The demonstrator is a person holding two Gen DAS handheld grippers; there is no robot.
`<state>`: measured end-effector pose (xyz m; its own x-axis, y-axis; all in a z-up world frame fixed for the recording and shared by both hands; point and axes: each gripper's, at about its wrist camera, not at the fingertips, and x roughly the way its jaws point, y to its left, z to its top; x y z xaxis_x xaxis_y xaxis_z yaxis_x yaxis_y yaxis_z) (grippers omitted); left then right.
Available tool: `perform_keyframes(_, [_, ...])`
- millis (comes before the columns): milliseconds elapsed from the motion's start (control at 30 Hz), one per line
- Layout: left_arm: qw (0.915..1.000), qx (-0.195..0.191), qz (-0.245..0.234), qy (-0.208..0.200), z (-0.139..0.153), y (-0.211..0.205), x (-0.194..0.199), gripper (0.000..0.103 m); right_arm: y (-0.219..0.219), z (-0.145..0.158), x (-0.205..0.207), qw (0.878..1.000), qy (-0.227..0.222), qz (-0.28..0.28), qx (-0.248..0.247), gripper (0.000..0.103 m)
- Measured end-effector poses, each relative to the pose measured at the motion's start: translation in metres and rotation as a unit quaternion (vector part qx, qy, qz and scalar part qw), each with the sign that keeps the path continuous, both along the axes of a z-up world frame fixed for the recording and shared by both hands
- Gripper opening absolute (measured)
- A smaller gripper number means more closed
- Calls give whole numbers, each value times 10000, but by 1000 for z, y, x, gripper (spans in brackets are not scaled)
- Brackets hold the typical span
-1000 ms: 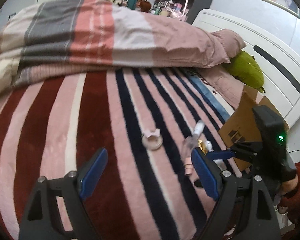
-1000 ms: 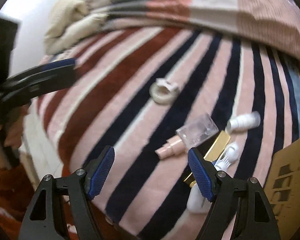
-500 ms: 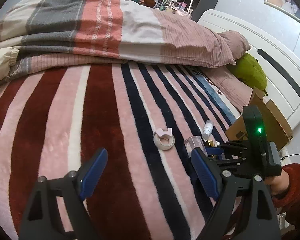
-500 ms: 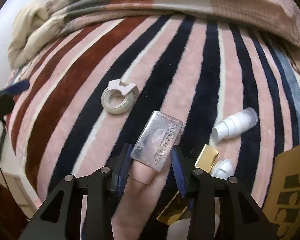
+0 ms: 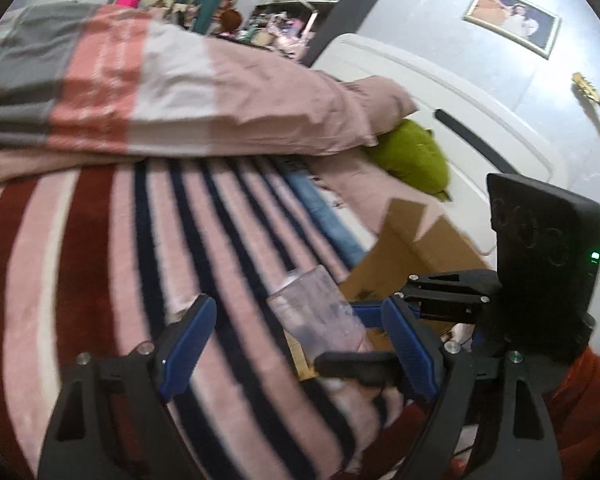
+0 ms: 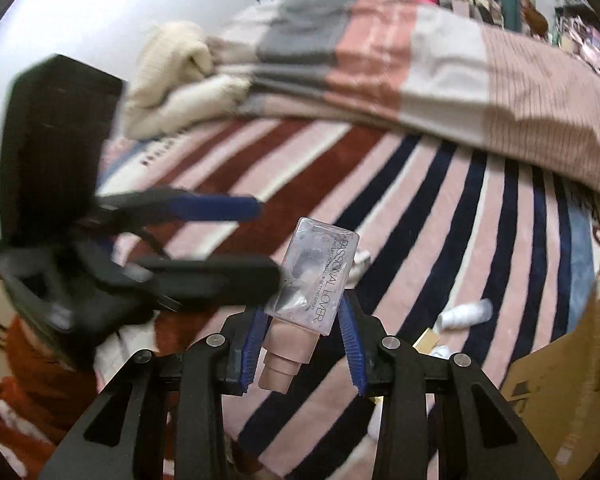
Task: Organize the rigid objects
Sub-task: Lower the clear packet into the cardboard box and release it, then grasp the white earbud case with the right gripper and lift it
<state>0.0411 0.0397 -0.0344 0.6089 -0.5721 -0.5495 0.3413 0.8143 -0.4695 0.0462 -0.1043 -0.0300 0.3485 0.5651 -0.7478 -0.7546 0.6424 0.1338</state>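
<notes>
Here, right tongs clamped around spray bottle

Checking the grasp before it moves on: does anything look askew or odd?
The clear spray bottle sits tilted in the right gripper, cap end down between the pads, body leaning right. Nothing looks spilled or damaged.
</notes>
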Motion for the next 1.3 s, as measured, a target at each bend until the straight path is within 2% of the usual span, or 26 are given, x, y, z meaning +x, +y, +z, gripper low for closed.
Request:
perform_keyframes(67, [9998,-102,-177,-60,13,-20,6,64,-10,12,-5,9999,-141,4,90,32])
perform_keyframes(100, [9995,-82,-285,-88,19,-32,9,53,-19,18,-6,9997,-205,-14,148,32])
perform_keyframes(133, [9993,-28,-346,-118,22,-40,10,47,-28,22,-7,9994,-271,-60,205,32])
perform_keyframes(300, [9972,213,-673,-242,46,-99,26,42,-80,36,-5,9976,-430,-389,368,31])
perform_keyframes(500, [9918,480,-1162,-232,65,-176,52,42,-147,50,7,9940,-330,-872,574,31])
perform_keyframes(600, [9880,684,-1382,-131,63,-205,63,42,-171,49,15,9930,-124,-1051,516,31])
perform_keyframes(733, [9831,965,-1544,213,50,-234,80,42,-185,36,30,9923,245,-1177,311,31])
perform_keyframes(867, [9801,1213,-1495,480,36,-242,88,43,-185,20,41,9918,498,-1173,116,31])
perform_keyframes(967, [9792,1501,-1326,331,37,-237,86,60,-184,9,49,9896,597,-1305,-71,32])
perform_keyframes(1033, [9828,1359,-1240,164,47,-224,83,72,-184,4,50,9894,628,-1306,-112,32])
perform_keyframes(1100, [9861,1217,-1133,44,57,-208,78,73,-183,6,47,9892,600,-1328,-132,32])
perform_keyframes(1200, [9876,1341,-784,-224,73,-177,64,74,-176,20,34,9903,283,-1349,-170,32])
perform_keyframes(1300, [9893,1359,-394,-364,81,-141,49,75,-159,38,17,9929,42,-1192,3,32])
